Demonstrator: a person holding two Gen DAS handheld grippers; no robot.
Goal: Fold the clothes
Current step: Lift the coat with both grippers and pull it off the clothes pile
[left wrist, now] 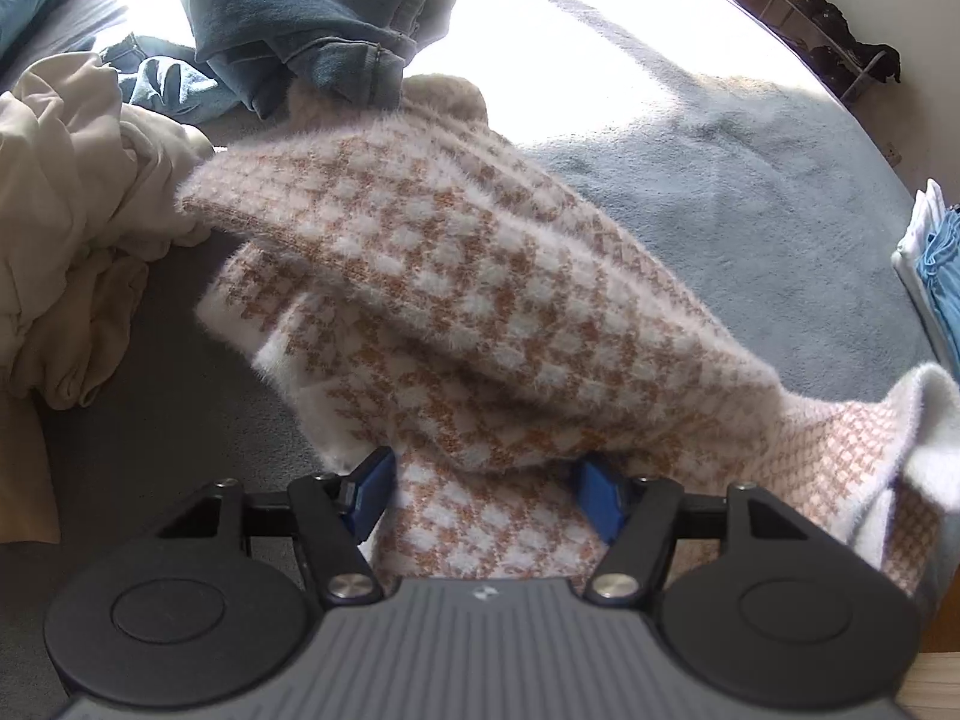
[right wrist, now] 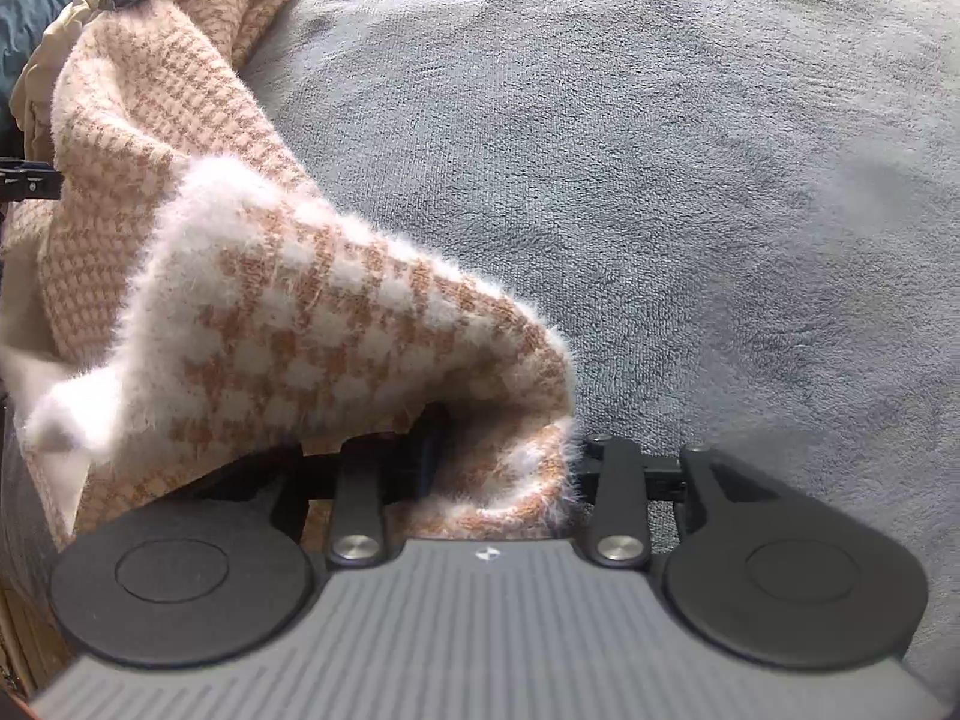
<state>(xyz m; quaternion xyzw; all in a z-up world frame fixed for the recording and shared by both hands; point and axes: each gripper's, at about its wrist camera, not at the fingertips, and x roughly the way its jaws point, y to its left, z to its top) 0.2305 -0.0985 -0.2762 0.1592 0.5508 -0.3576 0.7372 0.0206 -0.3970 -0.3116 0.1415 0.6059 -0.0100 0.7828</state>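
Note:
A fluffy white-and-tan houndstooth sweater lies crumpled on the grey-blue bed cover. My left gripper points down at it. Its blue pads stand wide apart, with loose knit lying between them and a fold hanging over the fingertips. In the right wrist view, another part of the sweater drapes over my right gripper. Its jaws are partly apart with slack fabric between them, and the fuzz hides the right fingertip. The bed cover stretches away to the right.
Folded blue jeans lie just beyond the sweater, and a rumpled cream garment lies at the left. A stack of folded white and blue clothes sits at the right edge. A shoe rack stands past the bed.

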